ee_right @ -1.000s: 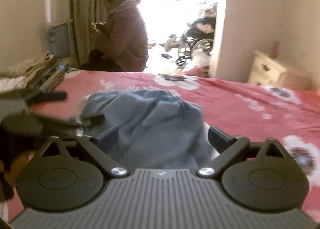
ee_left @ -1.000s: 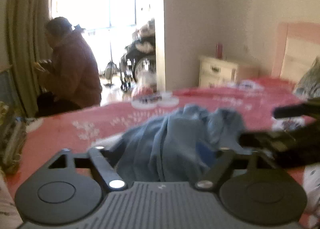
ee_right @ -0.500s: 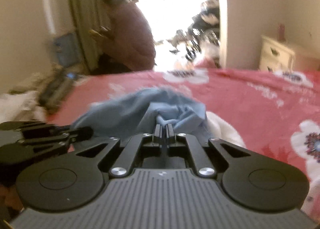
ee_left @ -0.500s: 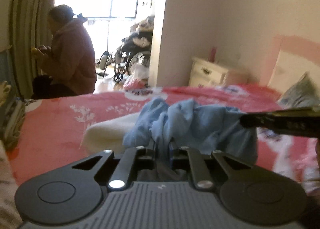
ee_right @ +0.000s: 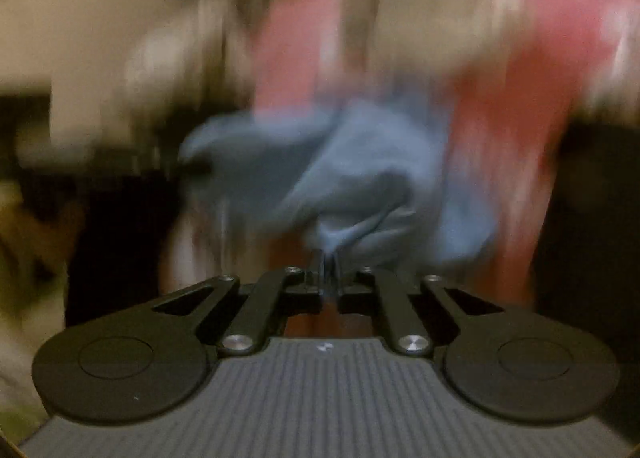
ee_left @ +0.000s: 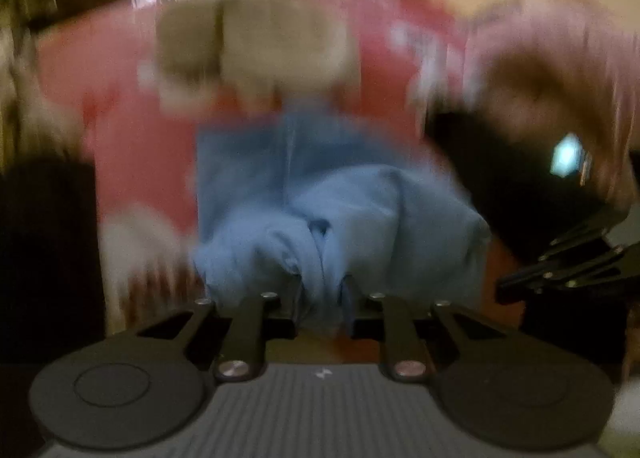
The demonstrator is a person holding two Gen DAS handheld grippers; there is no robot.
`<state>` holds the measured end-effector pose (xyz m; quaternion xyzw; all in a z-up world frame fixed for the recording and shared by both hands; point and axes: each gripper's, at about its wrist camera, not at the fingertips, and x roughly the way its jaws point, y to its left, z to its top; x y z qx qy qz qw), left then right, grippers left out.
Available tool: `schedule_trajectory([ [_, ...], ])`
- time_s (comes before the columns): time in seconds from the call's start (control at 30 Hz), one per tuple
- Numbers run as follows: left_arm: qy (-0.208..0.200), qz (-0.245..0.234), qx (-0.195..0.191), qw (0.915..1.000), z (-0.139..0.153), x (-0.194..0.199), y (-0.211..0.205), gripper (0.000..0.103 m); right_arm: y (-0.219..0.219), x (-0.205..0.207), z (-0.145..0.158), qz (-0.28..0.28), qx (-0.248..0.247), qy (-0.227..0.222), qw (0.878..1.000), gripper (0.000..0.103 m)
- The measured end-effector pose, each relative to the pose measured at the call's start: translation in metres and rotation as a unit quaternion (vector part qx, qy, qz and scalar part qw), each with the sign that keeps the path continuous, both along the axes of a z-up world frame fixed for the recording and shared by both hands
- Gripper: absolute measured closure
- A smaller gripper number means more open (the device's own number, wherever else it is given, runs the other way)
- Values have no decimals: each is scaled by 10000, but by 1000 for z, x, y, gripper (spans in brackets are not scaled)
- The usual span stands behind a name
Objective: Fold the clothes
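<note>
Both views are heavily blurred. A crumpled light blue garment point(ee_left: 340, 198) hangs over the red floral bedspread point(ee_left: 136, 126). My left gripper point(ee_left: 321, 298) has a thick bunch of the blue cloth between its pads; its jaws are opening slightly while still pinching it. In the right wrist view the same blue garment point(ee_right: 360, 162) trails from my right gripper point(ee_right: 329, 274), whose pads sit almost together on a thin fold, the jaws easing open a little. The right gripper's black linkage point(ee_left: 568, 270) shows at the left view's right edge.
A pale beige bundle of cloth point(ee_left: 256, 46) lies on the bed beyond the garment. Dark shapes fill the left edge point(ee_left: 44, 258) and right side point(ee_left: 500, 178), with a small glowing screen point(ee_left: 566, 154). Red bedspread point(ee_right: 508, 110) spreads to the right.
Both grippers closed on the blue garment, then swept quickly across and tipped downward, dragging it along. The room and the seated person have slid out of view; the pictures are now smeared.
</note>
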<state>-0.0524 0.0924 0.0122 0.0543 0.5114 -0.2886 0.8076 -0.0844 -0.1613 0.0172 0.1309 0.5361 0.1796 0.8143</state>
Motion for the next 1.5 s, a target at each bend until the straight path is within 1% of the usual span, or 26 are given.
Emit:
schedule_trajectory([
  [0.03, 88, -45, 54, 9999, -9, -7, 4, 82, 7, -8, -13, 107, -46, 384, 9992, 97],
  [0.1, -17, -93, -137, 9999, -5, -14, 10, 62, 15, -14, -14, 365, -87, 643, 9972, 96],
  [0.13, -73, -114, -233, 9996, -4, -18, 13, 58, 15, -14, -4, 464, -55, 558, 9973, 96],
  [0.17, -215, -65, -356, 9991, 1, -17, 18, 52, 15, -11, 8, 497, -20, 400, 9980, 91],
  [0.2, -356, -17, -478, 9982, 5, -17, 23, 49, 12, -5, 22, 477, 35, 208, 9986, 80],
  [0.23, -456, 24, -588, 9972, 7, -15, 22, 49, 8, 4, 32, 411, 88, -19, 9991, 74],
  [0.27, -554, 64, -692, 9960, 9, -12, 20, 48, 4, 13, 42, 344, 142, -247, 9990, 63],
  [0.3, -586, 103, -672, 9960, 5, -4, 15, 48, 0, 24, 51, 281, 153, -476, 9984, 57],
  [0.33, -618, 142, -651, 9959, 2, 4, 10, 48, 1, 39, 52, 226, 52, -685, 9974, 56],
  [0.4, -679, 222, -603, 9956, -6, 21, 0, 48, 5, 70, 42, 107, -161, -918, 9956, 55],
  [0.47, -627, 389, -284, 9969, -18, 39, -12, 50, 9, 104, 21, 54, -271, -933, 9953, 55],
  [0.57, -412, 543, -346, 9971, -26, 51, -7, 51, 17, 141, -16, 231, -534, -859, 9946, 55],
  [0.63, -295, 652, -466, 9964, -29, 59, 1, 51, 27, 152, -39, 523, -1006, -759, 9906, 57],
  [0.67, -287, 685, -486, 9961, -30, 60, 4, 51, 30, 150, -45, 654, -1172, -719, 9883, 59],
  [0.7, -279, 718, -507, 9957, -32, 61, 7, 51, 31, 147, -51, 761, -1324, -681, 9859, 77],
  [0.73, -270, 749, -528, 9954, -33, 61, 10, 51, 30, 142, -54, 779, -1387, -655, 9851, 91],
  [0.77, -235, 735, -583, 9953, -34, 61, 11, 51, 27, 137, -52, 730, -1317, -638, 9865, 100],
  [0.87, -96, 639, -867, 9941, -30, 60, 10, 50, 26, 109, -34, 688, -798, -748, 9916, 102],
  [0.97, 47, 513, -1190, 9916, -23, 57, 5, 44, 37, 73, -22, 863, -381, -874, 9917, 102],
  [1.03, 164, 533, -1261, 9904, -24, 56, -1, 43, 48, 47, -21, 1101, -145, -856, 9901, 102],
  [1.13, 364, 512, -1172, 9911, -34, 56, -12, 43, 65, 15, -25, 1544, 56, -781, 9849, 101],
  [1.17, 425, 502, -1090, 9919, -38, 56, -16, 43, 71, 8, -26, 1707, 8, -813, 9820, 98],
  [1.27, 561, 490, -788, 9941, -51, 55, -25, 45, 78, -9, -16, 2262, -114, -975, 9691, 98],
  [1.33, 629, 543, -638, 9945, -58, 56, -26, 48, 68, -7, -1, 2301, -250, -1213, 9653, 90],
  [1.4, 689, 625, -587, 9939, -63, 60, -24, 53, 48, 6, 11, 2124, -407, -1442, 9656, 70],
  [1.5, 734, 751, -687, 9921, -65, 67, -22, 57, 19, 37, 16, 1817, -660, -1495, 9697, 59],
])
